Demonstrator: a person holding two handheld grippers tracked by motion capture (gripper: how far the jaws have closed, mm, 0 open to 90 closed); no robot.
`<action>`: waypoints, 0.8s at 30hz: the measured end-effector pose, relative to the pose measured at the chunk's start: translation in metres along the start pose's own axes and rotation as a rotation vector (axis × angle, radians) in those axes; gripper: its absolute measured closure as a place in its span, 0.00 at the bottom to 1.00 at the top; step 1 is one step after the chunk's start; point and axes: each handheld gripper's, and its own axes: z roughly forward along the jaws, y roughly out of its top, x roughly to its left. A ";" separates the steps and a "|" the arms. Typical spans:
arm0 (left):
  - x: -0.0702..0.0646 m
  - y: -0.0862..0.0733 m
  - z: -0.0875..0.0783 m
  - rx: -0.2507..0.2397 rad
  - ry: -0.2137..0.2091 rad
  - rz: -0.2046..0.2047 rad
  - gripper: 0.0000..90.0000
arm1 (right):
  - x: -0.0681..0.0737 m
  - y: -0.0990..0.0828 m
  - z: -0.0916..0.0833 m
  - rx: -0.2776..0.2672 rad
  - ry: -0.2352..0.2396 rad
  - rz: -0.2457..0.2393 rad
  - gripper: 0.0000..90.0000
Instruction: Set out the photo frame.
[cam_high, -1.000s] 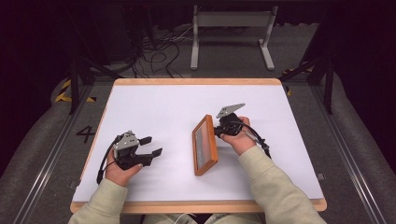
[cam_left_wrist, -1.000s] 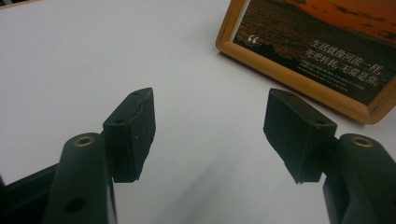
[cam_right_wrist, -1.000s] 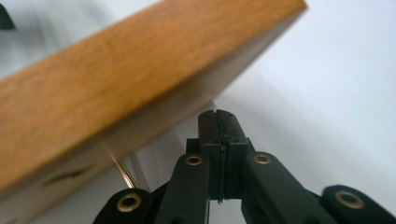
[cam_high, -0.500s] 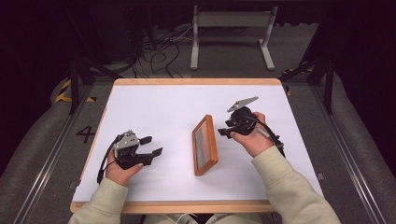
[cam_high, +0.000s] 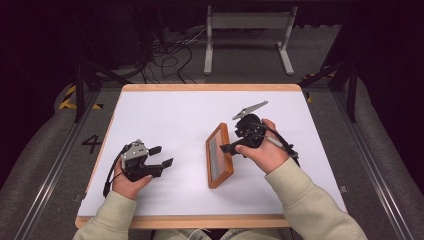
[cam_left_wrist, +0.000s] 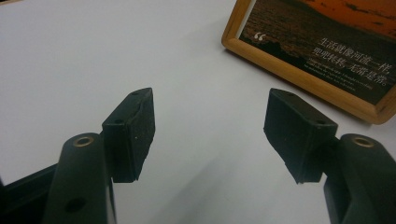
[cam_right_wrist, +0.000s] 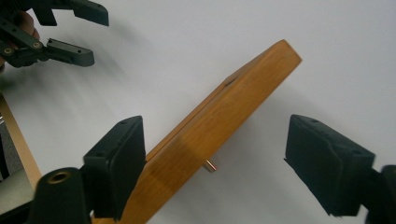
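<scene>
The right gripper (cam_high: 226, 148) has just been opening, and its jaws now stand spread on either side of the picture frame (cam_high: 219, 155) without pressing it. In the right gripper view the frame's wooden edge (cam_right_wrist: 219, 126) runs up between the two pads; the left-hand pad looks to be touching or nearly touching the wood, while the other pad stands well clear. The frame appears to rest on its long edge on the white counter (cam_high: 170, 120), leaning on a small peg at its back (cam_right_wrist: 211, 166), just ahead of this gripper and off to the far side of the left one.

The left gripper (cam_high: 161, 156) hangs near the counter with its jaws spread and nothing between them; from its own view the printed front of the frame (cam_left_wrist: 317, 51) lies ahead and to the right, well apart from the pads (cam_left_wrist: 133, 130).

The risk, as I judge it, is a tipped frame. It stands on a narrow edge with only a small support, so if the right gripper pulls away sideways rather than straight back, the near pad could drag the wood and knock it flat or push it askew. The trailing cable (cam_high: 280, 142) brushing the frame could do the same. A slow, straight withdrawal would avoid both.
</scene>
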 end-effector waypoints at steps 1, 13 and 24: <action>0.000 0.000 0.000 0.000 0.001 -0.001 0.38 | 0.002 0.001 0.003 0.006 -0.002 0.005 0.21; 0.000 -0.001 0.000 0.005 -0.001 0.002 0.38 | 0.004 -0.002 0.039 0.094 0.020 0.064 0.26; 0.000 0.000 0.000 0.006 0.000 0.006 0.38 | 0.011 -0.003 0.052 0.163 0.043 0.105 0.45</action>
